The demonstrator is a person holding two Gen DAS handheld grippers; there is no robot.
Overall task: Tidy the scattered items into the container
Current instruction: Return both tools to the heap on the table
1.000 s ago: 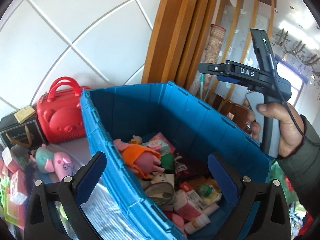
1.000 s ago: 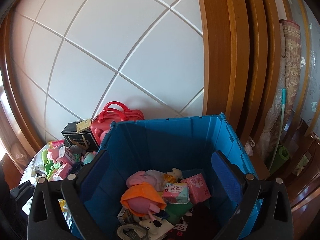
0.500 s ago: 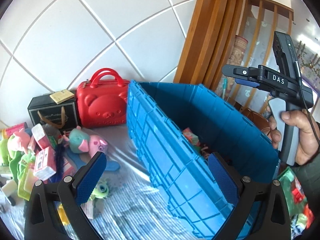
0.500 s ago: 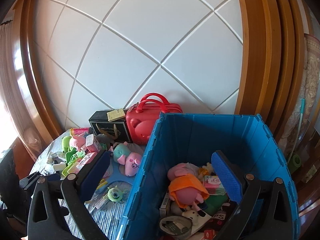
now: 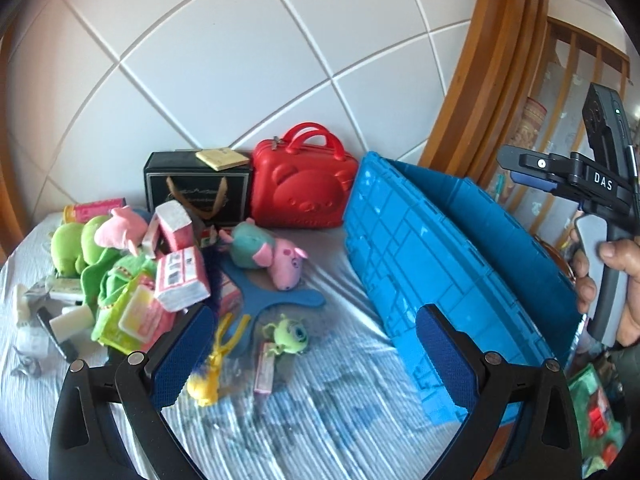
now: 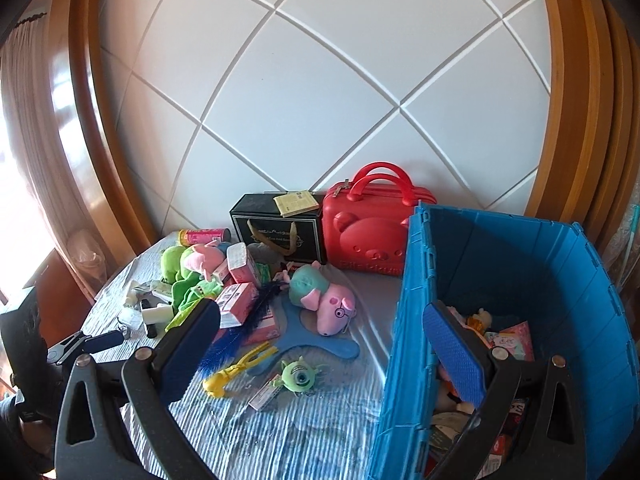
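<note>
Two tools (image 5: 312, 350) (image 6: 324, 352) gape empty; one blue crate (image 6: 404, 360), one red case (image 6: 366, 240).

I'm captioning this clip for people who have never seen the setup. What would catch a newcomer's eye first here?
The big blue plastic crate fills the right side, already holding toys and packets. Against the white quilted wall stands a glossy red bear-faced carry case, beside a black gift box. On the striped cloth to the crate's left lies a bright jumble, with a pink pig plush in a teal top nearest the crate; both grippers hang open and empty.
</note>
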